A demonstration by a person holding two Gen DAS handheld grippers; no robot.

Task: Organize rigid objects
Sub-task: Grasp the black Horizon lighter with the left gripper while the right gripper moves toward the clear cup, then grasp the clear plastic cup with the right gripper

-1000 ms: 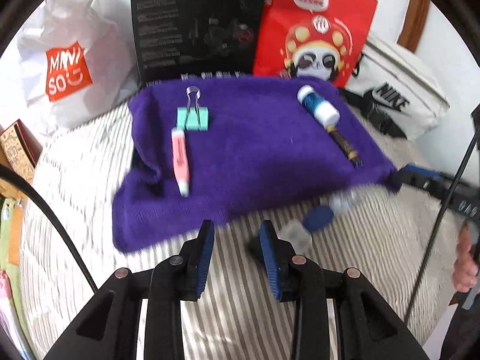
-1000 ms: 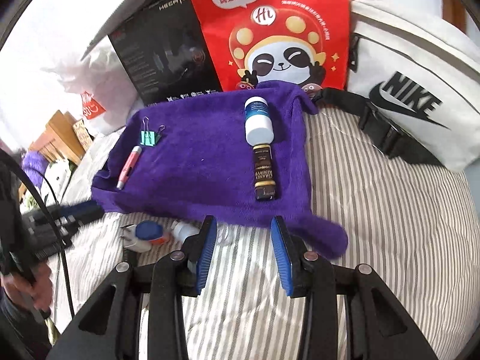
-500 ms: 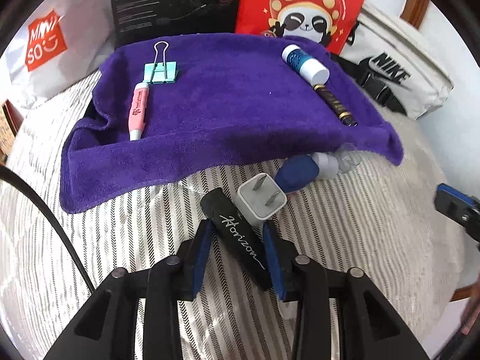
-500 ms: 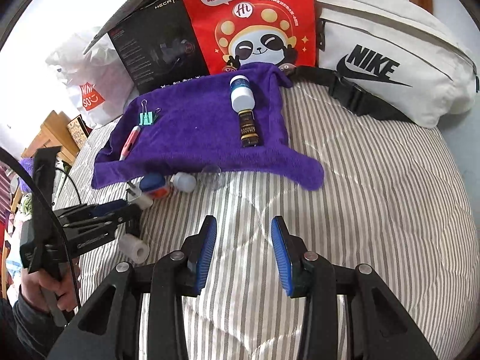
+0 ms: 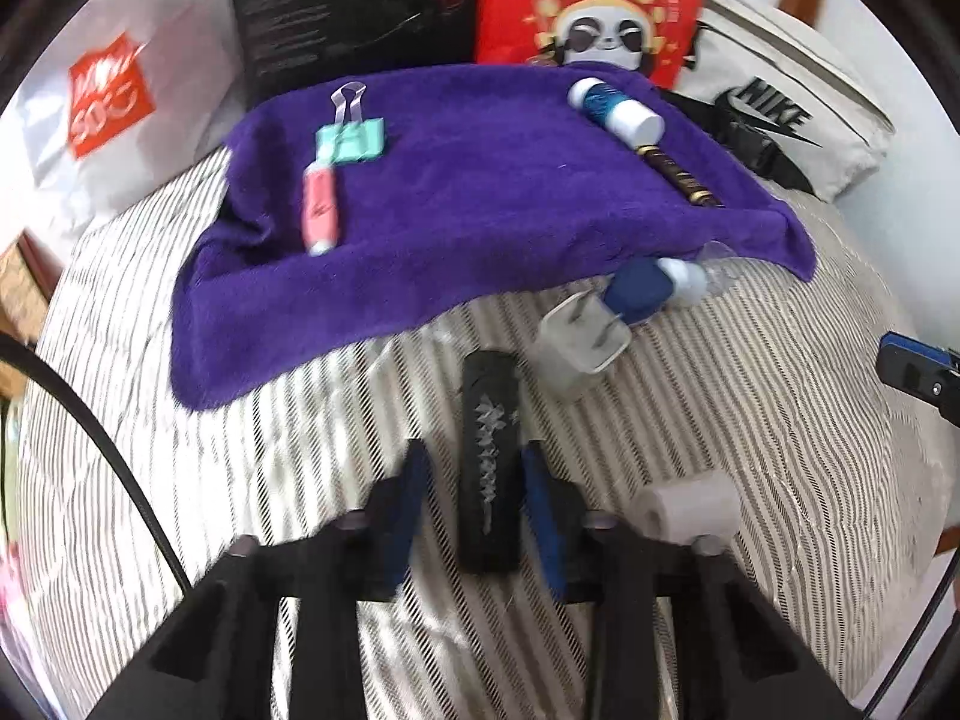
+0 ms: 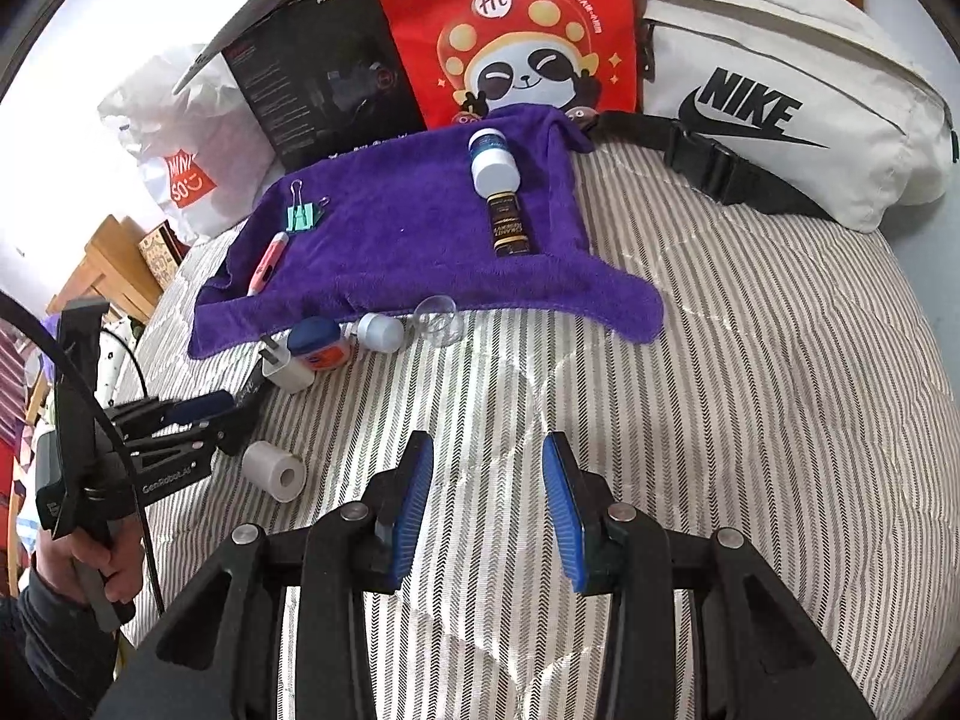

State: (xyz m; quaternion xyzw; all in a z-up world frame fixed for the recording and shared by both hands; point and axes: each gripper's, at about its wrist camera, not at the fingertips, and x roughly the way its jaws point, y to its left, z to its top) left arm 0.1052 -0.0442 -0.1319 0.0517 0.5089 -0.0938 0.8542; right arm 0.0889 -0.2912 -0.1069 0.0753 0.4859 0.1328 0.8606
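Observation:
A black bar with white lettering [image 5: 489, 456] lies on the striped bedding between the jaws of my left gripper [image 5: 477, 468]. The jaws are closing; the right pad is at the bar, while a strip of bedding shows at the left pad. A white charger plug [image 5: 579, 348], a blue tin [image 5: 639, 294], a small white bottle [image 5: 684, 279] and a white roll [image 5: 687, 507] lie nearby. On the purple towel [image 5: 480, 198] rest a teal binder clip [image 5: 351, 141], a pink pen [image 5: 320, 210], a blue-white bottle [image 5: 615, 108] and a dark tube [image 5: 681, 177]. My right gripper [image 6: 486, 492] stands open over bare bedding.
Behind the towel stand a white shopping bag [image 6: 180, 144], a black box [image 6: 324, 78] and a red panda bag [image 6: 510, 30]. A white sling bag [image 6: 780, 102] lies at the back right. A clear cup [image 6: 438, 318] sits at the towel's front edge. A hand [image 6: 90, 564] holds the left gripper.
My left gripper has sunk toward the bedding, the black bar now lies straight between its jaws, and the jaws have narrowed. My right gripper drew back from the towel, then stayed put.

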